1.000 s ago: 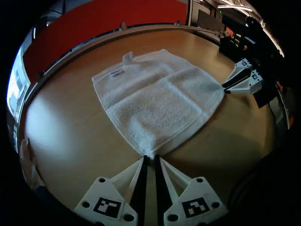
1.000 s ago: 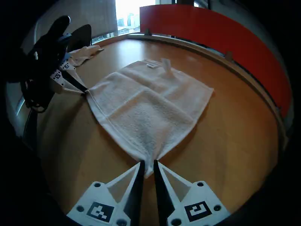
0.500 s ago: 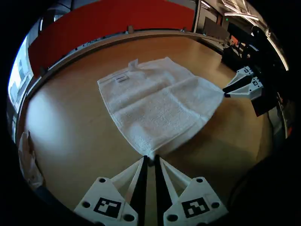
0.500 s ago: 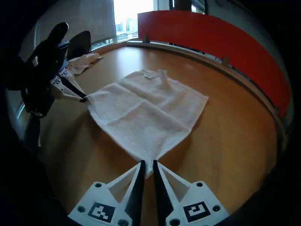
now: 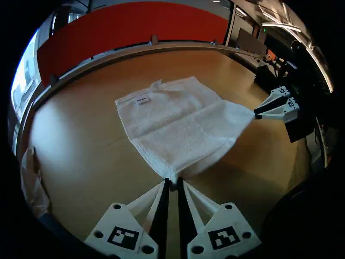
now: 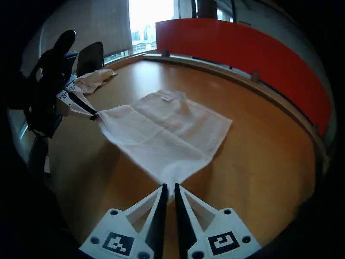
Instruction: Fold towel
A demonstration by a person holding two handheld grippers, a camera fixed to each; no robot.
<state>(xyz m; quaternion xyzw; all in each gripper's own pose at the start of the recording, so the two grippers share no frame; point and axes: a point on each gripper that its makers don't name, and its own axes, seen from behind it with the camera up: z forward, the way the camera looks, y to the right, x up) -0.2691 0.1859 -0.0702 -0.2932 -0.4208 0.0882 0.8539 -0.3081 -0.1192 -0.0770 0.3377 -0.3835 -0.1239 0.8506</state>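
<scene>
Gripping a towel point(image 5: 181, 125) corner, my left gripper point(image 5: 172, 181) is clamped tight; my right gripper point(image 6: 169, 186) pinches the neighbouring corner. The towel stretches ahead from both, far half on the table point(image 5: 86, 142).

Tabletop point(image 6: 267, 142) open past towel point(image 6: 172, 129); red partition point(image 6: 258, 56) bounds far edge; possibly chair point(image 6: 90, 54) beyond.

A bare wooden table point(image 5: 77, 142) stretches to a long red panel point(image 5: 129, 26) standing along its far edge. Daylight comes through a window point(image 6: 151, 21) that looks out on city buildings, beside a grey blind point(image 6: 86, 21). A crumpled pale cloth point(image 6: 92, 80) lies at the table's corner, just beside two dark chair backs point(image 6: 90, 54). Strip lights point(image 5: 280, 25) glow overhead.
</scene>
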